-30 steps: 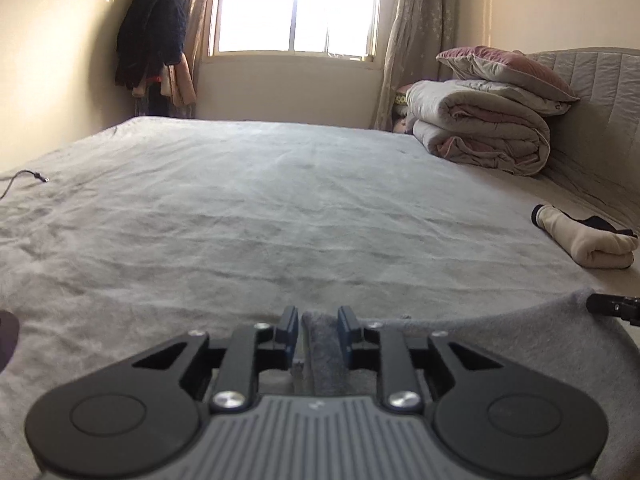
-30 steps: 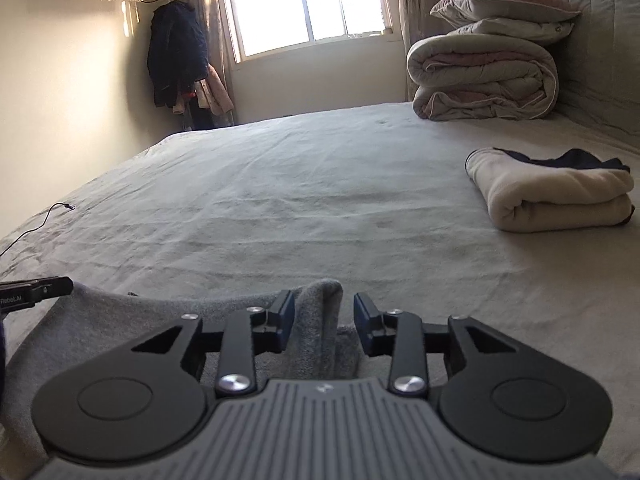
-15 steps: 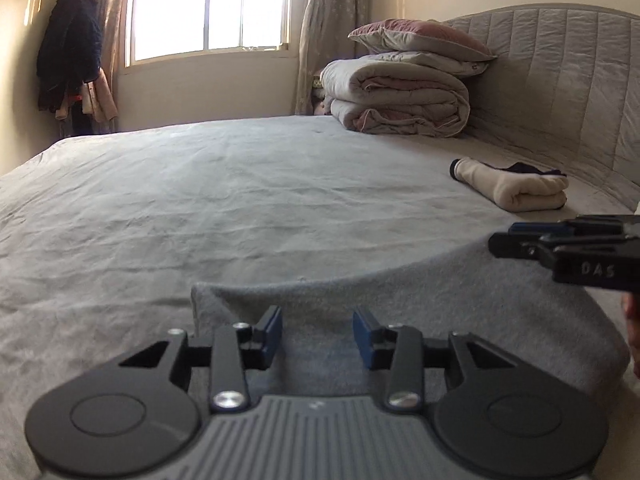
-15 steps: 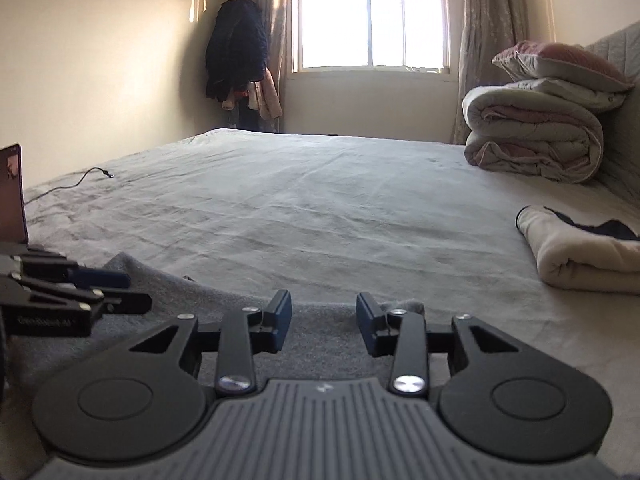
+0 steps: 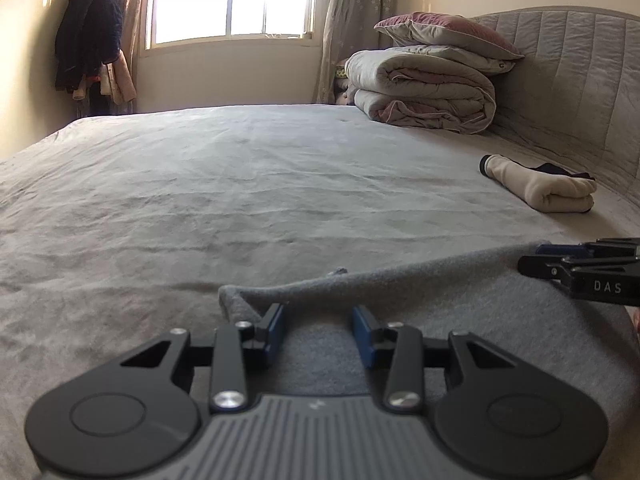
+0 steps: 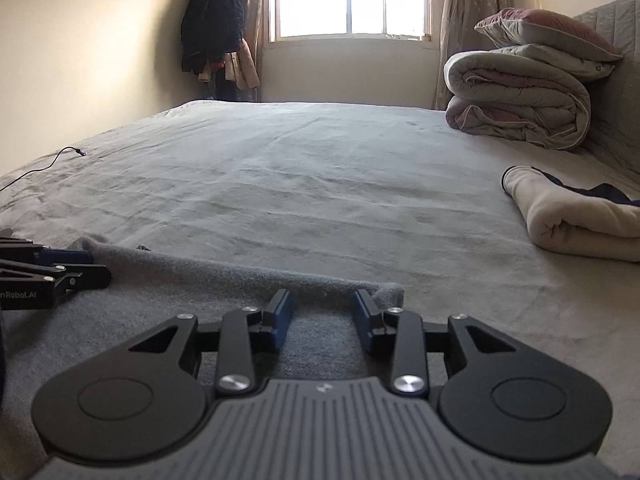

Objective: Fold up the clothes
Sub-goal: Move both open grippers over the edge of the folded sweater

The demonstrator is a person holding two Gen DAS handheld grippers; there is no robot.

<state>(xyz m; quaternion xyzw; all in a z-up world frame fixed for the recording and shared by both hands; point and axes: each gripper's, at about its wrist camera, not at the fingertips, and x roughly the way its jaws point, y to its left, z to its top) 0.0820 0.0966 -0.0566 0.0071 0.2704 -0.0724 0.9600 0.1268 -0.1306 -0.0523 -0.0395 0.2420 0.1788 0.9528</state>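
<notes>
On the bed (image 5: pixel 280 184), a grey cloth (image 5: pixel 460 304) is laid flat under both grippers, left gripper (image 5: pixel 318 330) and right gripper (image 6: pixel 322 314), fingers open, nothing held. Soft, light and floppy, it is best pinched at the far corners

Left gripper (image 5: pixel 318 330): jaws parted, nothing pinched between the blue pads (image 5: pixel 276 334), pointing toward 12 o'clock and pitched slightly downward. Right gripper (image 6: pixel 322 314): same posture, jaws parted, pads clear. Each sees the other side-on: right at 3 o'clock in the left view, left at 9 o'clock in the right view.
</notes>
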